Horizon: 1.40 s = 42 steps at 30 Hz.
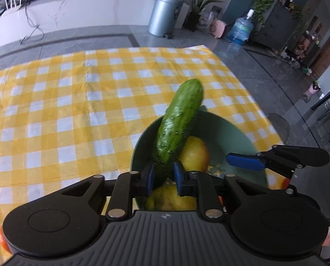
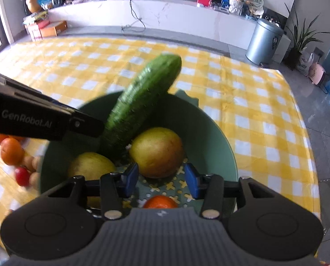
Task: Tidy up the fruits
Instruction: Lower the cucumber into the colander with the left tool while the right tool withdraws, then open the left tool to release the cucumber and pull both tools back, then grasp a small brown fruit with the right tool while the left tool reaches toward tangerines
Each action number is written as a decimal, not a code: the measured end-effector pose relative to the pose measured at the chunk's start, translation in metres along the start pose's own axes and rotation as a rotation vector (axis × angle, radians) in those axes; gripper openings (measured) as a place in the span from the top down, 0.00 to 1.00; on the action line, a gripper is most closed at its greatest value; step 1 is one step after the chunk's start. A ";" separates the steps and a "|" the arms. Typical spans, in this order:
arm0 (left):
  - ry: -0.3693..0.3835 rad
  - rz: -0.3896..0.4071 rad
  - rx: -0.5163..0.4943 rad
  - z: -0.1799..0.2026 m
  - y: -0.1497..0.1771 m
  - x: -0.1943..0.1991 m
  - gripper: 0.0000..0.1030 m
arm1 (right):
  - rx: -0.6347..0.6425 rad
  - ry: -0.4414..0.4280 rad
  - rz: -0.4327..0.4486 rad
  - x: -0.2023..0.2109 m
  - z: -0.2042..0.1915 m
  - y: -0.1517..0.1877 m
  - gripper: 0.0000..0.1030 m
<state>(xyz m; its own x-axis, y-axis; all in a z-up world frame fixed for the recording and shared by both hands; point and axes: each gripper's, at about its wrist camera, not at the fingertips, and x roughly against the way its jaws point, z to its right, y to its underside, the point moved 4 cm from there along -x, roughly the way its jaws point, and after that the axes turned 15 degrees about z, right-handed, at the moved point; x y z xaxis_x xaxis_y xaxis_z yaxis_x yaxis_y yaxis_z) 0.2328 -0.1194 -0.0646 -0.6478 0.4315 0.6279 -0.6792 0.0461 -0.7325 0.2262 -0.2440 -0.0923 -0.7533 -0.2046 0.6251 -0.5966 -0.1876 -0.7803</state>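
Left gripper (image 1: 164, 177) clamps cucumber (image 1: 178, 124) over green bowl (image 2: 209, 133).
Cucumber tilts up and away; right gripper (image 2: 161, 180), jaws apart and empty, hovers above the bowl.

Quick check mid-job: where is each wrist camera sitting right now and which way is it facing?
Left wrist: behind the left gripper, looking along the cucumber it clamps over the green bowl; the right gripper's finger intrudes.
Right wrist: behind the open right gripper, above the bowl, facing the counter; the left gripper's arm crosses.
Shared: cucumber, bowl, checkered cloth.
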 end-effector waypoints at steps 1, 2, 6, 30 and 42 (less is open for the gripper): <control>0.001 0.012 -0.012 0.002 -0.001 0.009 0.72 | -0.010 -0.004 0.010 0.006 -0.003 -0.002 0.56; 0.000 0.024 -0.025 0.005 -0.001 0.018 0.69 | -0.022 -0.003 0.022 0.013 -0.006 -0.003 0.55; -0.019 0.057 -0.089 0.011 0.000 0.055 0.65 | -0.079 -0.008 0.086 0.044 -0.023 -0.006 0.43; -0.066 0.032 -0.226 -0.057 0.074 0.172 0.53 | -0.179 -0.078 0.127 0.102 -0.146 0.047 0.39; -0.076 0.026 -0.277 -0.086 0.095 0.151 0.53 | -0.123 -0.122 0.014 0.066 -0.188 0.074 0.52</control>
<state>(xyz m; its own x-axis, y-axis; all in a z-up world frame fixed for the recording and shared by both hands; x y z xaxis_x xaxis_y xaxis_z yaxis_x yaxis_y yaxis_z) 0.1000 0.0278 -0.0623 -0.6950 0.3677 0.6178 -0.5484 0.2846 -0.7863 0.0801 -0.0910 -0.1119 -0.7271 -0.3231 0.6057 -0.6211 -0.0661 -0.7809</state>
